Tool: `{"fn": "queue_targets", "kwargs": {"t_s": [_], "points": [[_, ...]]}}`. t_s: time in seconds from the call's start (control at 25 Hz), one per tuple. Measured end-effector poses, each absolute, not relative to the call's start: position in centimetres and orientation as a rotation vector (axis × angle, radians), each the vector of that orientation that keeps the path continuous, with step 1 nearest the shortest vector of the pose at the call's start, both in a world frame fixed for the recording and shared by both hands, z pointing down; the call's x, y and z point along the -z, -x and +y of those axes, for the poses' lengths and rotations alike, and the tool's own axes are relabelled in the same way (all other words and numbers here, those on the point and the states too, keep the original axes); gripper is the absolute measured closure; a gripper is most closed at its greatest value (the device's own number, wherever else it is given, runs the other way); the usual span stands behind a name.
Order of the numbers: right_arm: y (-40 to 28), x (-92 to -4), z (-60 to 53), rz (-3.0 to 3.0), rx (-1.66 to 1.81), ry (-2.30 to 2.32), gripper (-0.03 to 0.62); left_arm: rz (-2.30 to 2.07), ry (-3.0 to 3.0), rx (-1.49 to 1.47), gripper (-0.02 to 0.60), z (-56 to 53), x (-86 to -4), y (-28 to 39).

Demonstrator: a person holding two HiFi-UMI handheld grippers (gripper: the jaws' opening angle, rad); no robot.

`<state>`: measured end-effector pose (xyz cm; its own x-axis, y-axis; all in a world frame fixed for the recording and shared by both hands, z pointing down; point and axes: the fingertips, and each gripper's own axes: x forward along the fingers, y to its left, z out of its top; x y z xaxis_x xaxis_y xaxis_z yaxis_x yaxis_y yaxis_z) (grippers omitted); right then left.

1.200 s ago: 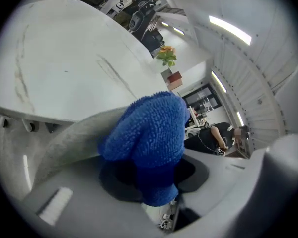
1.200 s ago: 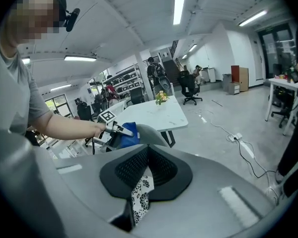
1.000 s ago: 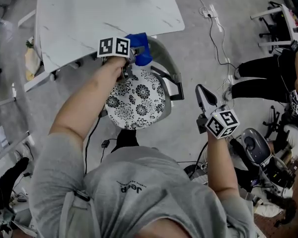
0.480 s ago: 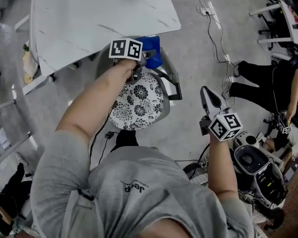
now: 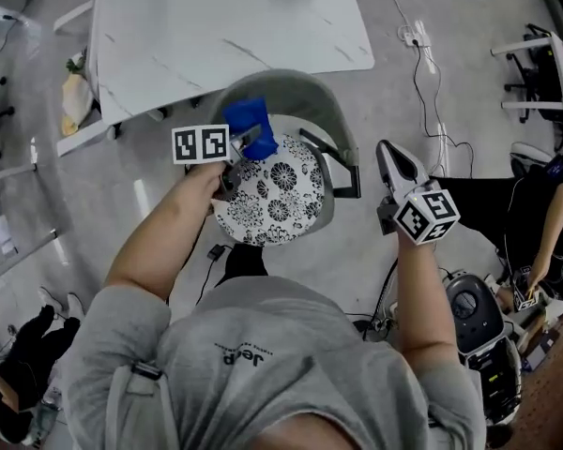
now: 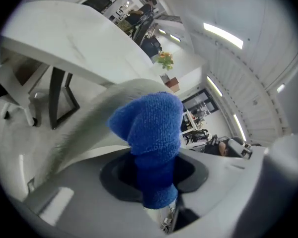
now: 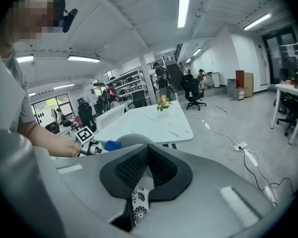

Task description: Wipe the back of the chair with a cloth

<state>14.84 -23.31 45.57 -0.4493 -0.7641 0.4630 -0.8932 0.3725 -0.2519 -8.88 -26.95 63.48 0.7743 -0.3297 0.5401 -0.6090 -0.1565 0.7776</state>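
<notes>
White table (image 5: 225, 26) ran across the top of the head view. The grey chair (image 5: 325, 204) sat just in front of it, with its back toward the table edge. The curved chair back (image 5: 296, 84) wrapped round the flower-patterned seat (image 5: 277, 195).

The blue cloth (image 5: 248, 126) was bunched at the left inner side of that back, above the seat. You had your left gripper (image 5: 242, 146) clamped on the cloth's lower end. That left the loose wad sticking out past the tips, probably so fabric and not metal meets the chair. In the left gripper view the back's rim curved right behind the wad; touching or just beside, I couldn't tell.

Your right gripper (image 5: 389, 157) hung out past the black armrest (image 5: 345, 169), apart from the chair. Its jaws were pressed together on nothing, likely parked there to keep clear of the wiping arm.

Wiping looked under way at the left side, and the right sweep of the back probably needed doing next.
</notes>
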Motion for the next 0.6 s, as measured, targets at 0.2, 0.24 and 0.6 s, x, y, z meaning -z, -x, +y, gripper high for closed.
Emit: {"fn": "queue_targets", "kwargs": {"t_s": [0.2,0.24,0.6], "points": [[-11.2,-46.8,-27.1,-2.398,-0.675,-1.394,0.589,-0.816,-1.691,-0.278,0.403,-25.4,-65.7,14.8],[-10.6,-47.1,-27.7,-2.4,-0.678,-1.385,0.589,-0.826,-1.681,-0.285,0.403,-25.3,-66.2,15.5],[-9.8,-48.7,-28.0,-2.381,-0.706,-1.361,0.589,-0.85,-1.649,-0.346,0.403,-28.2,-69.0,15.7]]}}
